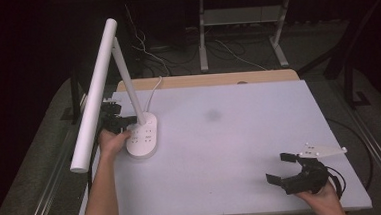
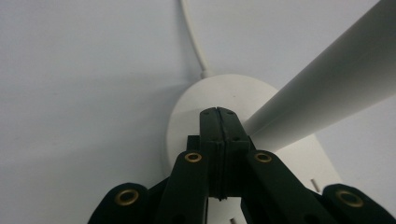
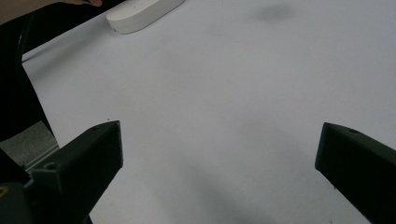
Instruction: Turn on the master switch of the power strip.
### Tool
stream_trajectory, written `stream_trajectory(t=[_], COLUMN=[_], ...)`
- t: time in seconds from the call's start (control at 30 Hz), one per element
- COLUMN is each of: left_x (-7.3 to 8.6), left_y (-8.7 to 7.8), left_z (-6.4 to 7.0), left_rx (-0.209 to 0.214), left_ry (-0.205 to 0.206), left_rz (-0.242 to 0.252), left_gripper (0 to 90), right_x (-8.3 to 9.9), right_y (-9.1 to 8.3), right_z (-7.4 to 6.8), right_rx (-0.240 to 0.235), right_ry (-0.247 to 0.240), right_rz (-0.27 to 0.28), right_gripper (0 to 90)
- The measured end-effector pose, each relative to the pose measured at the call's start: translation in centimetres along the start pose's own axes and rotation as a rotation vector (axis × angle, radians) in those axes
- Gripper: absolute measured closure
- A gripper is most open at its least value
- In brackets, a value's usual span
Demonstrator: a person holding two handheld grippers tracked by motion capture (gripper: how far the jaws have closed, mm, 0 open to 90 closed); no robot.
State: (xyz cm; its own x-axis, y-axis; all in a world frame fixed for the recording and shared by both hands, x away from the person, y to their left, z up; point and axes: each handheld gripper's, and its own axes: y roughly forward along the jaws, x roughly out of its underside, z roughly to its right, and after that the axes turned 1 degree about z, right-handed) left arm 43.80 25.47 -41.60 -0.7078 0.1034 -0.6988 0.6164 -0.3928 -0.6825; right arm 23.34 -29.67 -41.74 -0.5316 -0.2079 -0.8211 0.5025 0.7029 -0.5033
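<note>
Where the work is happening: while the right hand is idling, the left tool is sitting at the foot of the desk lamp, at the left side of the table.
Left tool: its jaws are lying clenched together, tips resting over the lamp's white base, just beside the slanted stem; nothing is showing between them.
Likely reason: it is probably pressing one of the controls on the base with the closed tip, since a shut tip pokes more precisely than an open pair.
Left hand: it is reaching in from the near edge, touching the side of the base.
Right tool: it is lying released, jaws spread wide, near the table's front right corner and well apart from the lamp, seemingly parked out of the way.
Lamp: it is standing upright on its oval base, the long light bar tilting out over the table's left edge; its cord is running off the far side.
Hard to make out: the markings on the base are too small to read, and the tool itself is covering the exact spot it is touching.
Cut off: in the right gripper view, the base is clipped by the top edge.
</note>
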Motion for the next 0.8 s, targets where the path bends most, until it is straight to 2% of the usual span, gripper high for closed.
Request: stream_trajectory(t=[0.13,0.3,0.43,0.57,0.7,0.8], left_x=[0.1,-0.1,-0.1,-0.2,-0.3,-0.2], left_y=[-0.3,-1.1,-1.8,-2.6,-3.7,-4.5], left_z=[-0.1,-0.1,-0.2,0.0,0.1,0.2], left_rx=[-0.009,-0.002,-0.024,-0.018,-0.019,-0.017], left_ry=[-0.007,-0.017,0.002,0.009,0.009,0.003], left_rz=[0.010,0.044,0.050,0.061,0.081,0.106], left_gripper=[89.9,89.9,89.8,89.8,83.7,82.3], right_x=[0.0,0.0,0.0,0.0,0.0,0.0], right_y=[0.0,0.1,0.1,0.1,0.2,0.2], right_z=[0.0,0.0,0.0,0.0,0.0,-0.1], right_rx=[0.000,0.002,-0.001,-0.003,-0.004,-0.004], right_ry=[0.000,0.003,0.001,0.001,0.004,0.003], right_rz=[0.000,-0.001,-0.003,-0.004,-0.004,-0.003], right_gripper=[0.3,0.3,0.3,0.3,0.3,0.3])
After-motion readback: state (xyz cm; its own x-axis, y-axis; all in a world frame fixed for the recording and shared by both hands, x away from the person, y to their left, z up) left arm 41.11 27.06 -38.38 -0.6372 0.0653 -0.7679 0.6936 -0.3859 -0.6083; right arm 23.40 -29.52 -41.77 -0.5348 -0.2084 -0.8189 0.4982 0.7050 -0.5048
